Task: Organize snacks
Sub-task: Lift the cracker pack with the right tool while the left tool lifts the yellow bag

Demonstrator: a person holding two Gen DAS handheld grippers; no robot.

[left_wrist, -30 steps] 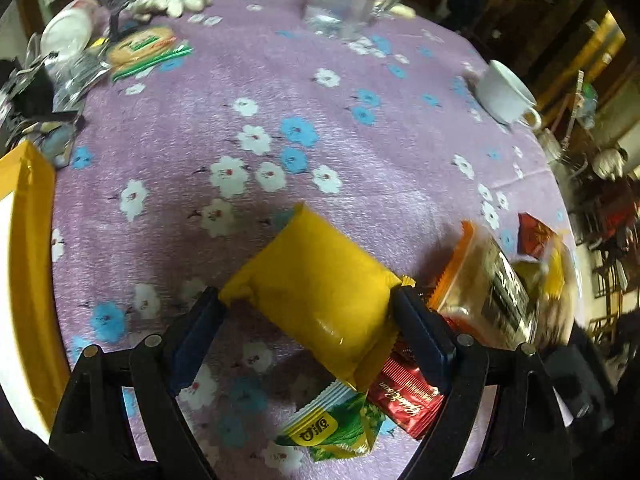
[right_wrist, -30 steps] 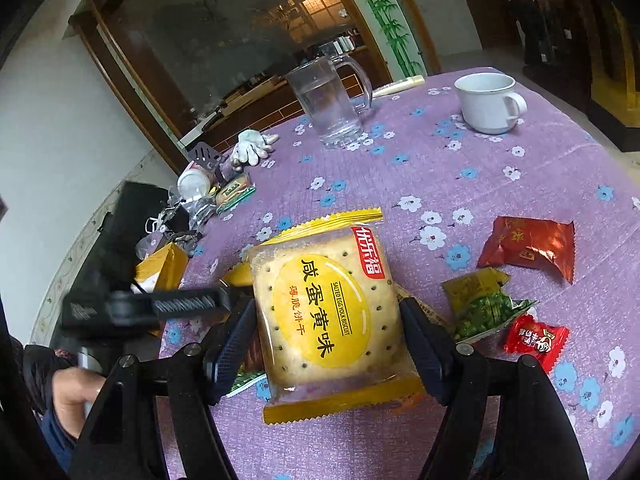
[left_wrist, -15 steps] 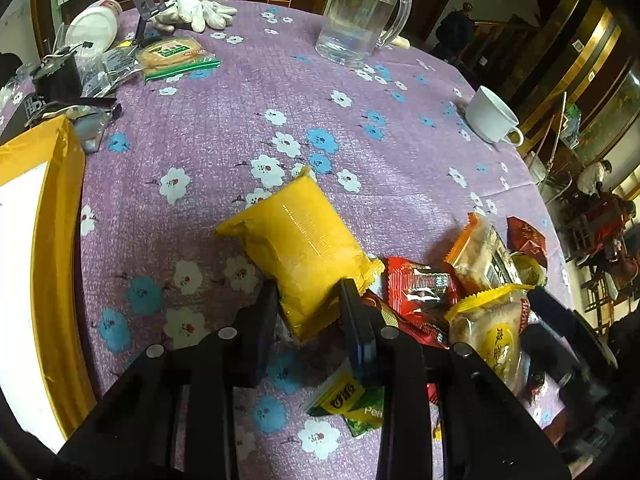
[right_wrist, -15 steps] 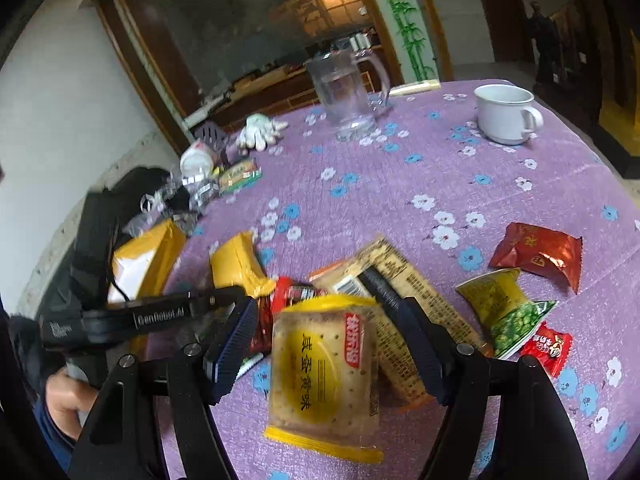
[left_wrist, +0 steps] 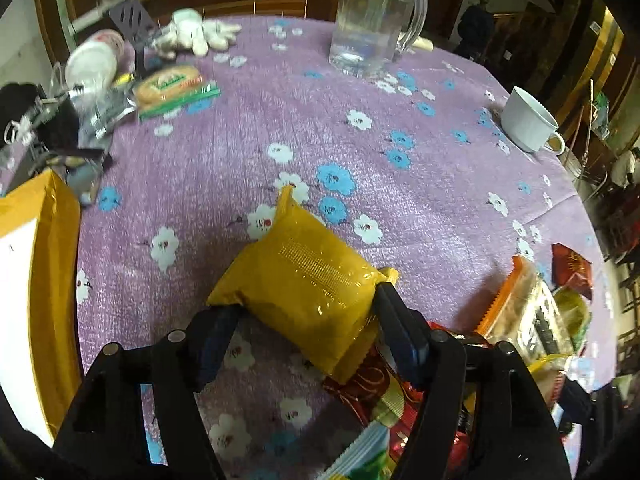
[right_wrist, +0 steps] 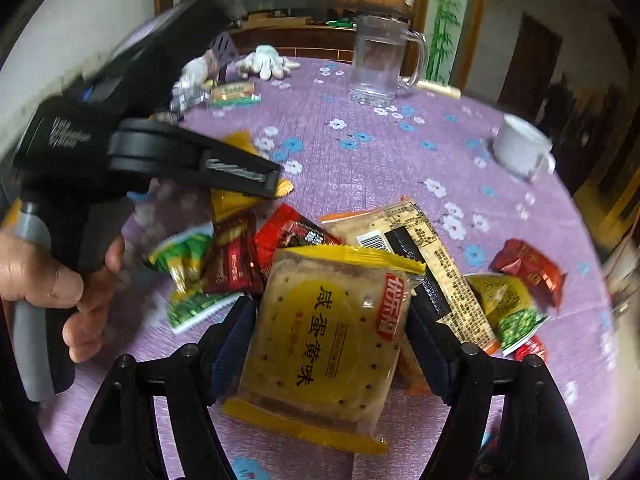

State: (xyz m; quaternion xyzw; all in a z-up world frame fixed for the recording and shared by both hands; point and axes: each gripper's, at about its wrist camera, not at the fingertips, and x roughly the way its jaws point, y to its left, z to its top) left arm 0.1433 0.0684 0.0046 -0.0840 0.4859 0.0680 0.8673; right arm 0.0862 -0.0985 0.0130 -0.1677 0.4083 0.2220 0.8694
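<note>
The right gripper [right_wrist: 330, 344] is opening, its pads at both sides of the cracker packet [right_wrist: 324, 340], above the snack pile [right_wrist: 256, 252]. The left gripper [left_wrist: 304, 332] is also opening around the yellow packet [left_wrist: 308, 280] on the tablecloth [left_wrist: 248, 120]. Farther away, the glass mug [left_wrist: 368, 16] holds water; the white cup [left_wrist: 528, 120] looks empty.

Ahead of the left gripper [left_wrist: 304, 340] the purple tablecloth [left_wrist: 248, 136] lay bare, a wide free lane up to the glass mug [left_wrist: 370, 24]. To its left stood the yellow bag [left_wrist: 52, 280], close beside the finger. To its right the snack pile [right_wrist: 248, 252] blocked the way.

Ahead of the right gripper [right_wrist: 332, 344] the same pile and the long cracker pack [right_wrist: 432, 256] filled the near space, and the left gripper crossed over at the upper left. Far right, near the white cup [right_wrist: 520, 148], the cloth seemed open, though blurred.
</note>
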